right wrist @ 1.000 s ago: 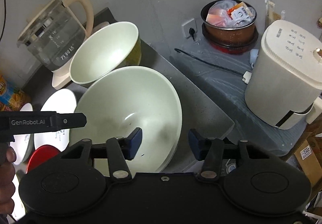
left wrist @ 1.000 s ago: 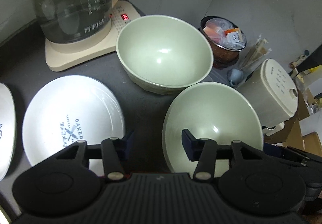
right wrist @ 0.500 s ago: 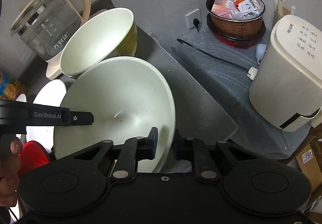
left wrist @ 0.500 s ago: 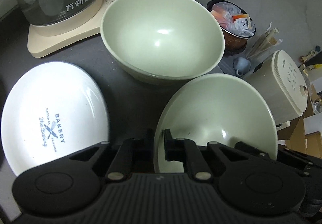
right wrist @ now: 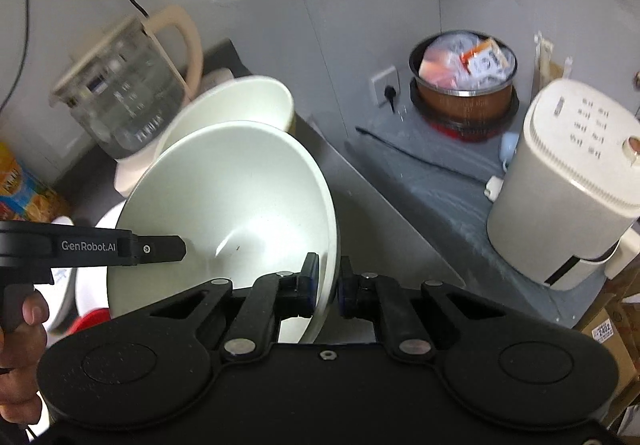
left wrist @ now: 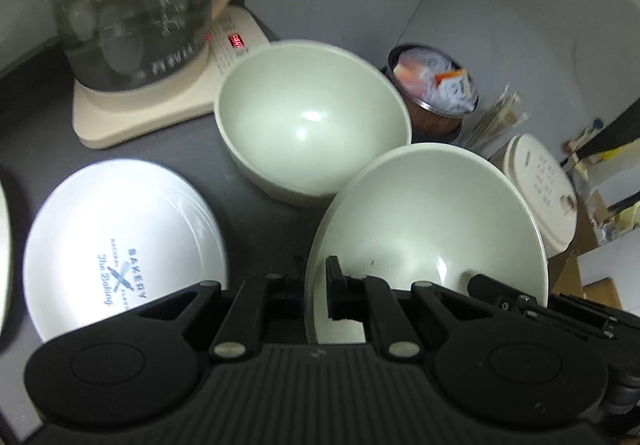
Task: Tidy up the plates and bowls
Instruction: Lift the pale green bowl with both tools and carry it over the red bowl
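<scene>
Both grippers pinch one wide, pale-green ceramic bowl (left wrist: 432,229) by its rim. Left gripper (left wrist: 316,285) has its fingers closed on the near-left rim; right gripper (right wrist: 327,285) is clamped on the opposite rim. Bowl appears tilted and lifted off the dark grey countertop (left wrist: 248,213).

Just behind it sits a deeper pale-green bowl (left wrist: 312,117), the likely nest. Judgement: level the held bowl, centre it over the deep one, lower evenly, release both rims together.

Left of the held bowl: white bakery-print plate (left wrist: 120,245). Further back: glass kettle on cream base (left wrist: 132,5). Right, lower: white rice cooker (right wrist: 568,189). Grey walls.
</scene>
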Tool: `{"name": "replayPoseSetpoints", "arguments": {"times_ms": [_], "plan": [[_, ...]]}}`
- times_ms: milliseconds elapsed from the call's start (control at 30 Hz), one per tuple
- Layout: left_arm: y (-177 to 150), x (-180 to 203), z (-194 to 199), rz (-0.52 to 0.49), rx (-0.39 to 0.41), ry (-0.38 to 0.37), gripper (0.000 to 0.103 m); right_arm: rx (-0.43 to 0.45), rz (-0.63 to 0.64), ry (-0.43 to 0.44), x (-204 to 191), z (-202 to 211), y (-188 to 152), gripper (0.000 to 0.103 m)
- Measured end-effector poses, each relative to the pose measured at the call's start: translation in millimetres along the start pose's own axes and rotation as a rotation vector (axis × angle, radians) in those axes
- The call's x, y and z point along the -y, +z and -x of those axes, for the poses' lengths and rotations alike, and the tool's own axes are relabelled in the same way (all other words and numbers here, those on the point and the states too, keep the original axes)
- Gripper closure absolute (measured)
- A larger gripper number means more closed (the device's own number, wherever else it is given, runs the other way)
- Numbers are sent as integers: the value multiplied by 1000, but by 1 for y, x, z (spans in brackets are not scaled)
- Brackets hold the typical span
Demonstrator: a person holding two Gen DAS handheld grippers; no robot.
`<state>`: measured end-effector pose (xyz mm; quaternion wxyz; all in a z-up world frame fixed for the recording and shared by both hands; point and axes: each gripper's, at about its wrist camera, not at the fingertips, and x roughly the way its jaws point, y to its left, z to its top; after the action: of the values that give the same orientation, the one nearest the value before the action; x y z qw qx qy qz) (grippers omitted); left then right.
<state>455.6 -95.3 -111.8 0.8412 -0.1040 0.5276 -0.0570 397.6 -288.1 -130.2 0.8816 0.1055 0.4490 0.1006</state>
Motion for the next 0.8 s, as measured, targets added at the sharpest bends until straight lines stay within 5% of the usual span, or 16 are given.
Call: {"name": "replayPoseSetpoints", "arguments": {"times_ms": [333, 800], "plan": [[-9, -19, 61, 11, 106, -27, 95, 92, 17, 9, -36, 42, -2, 93], [-41, -61, 98, 57, 132, -19, 94, 90, 44, 29, -83, 60, -30, 93]]}}
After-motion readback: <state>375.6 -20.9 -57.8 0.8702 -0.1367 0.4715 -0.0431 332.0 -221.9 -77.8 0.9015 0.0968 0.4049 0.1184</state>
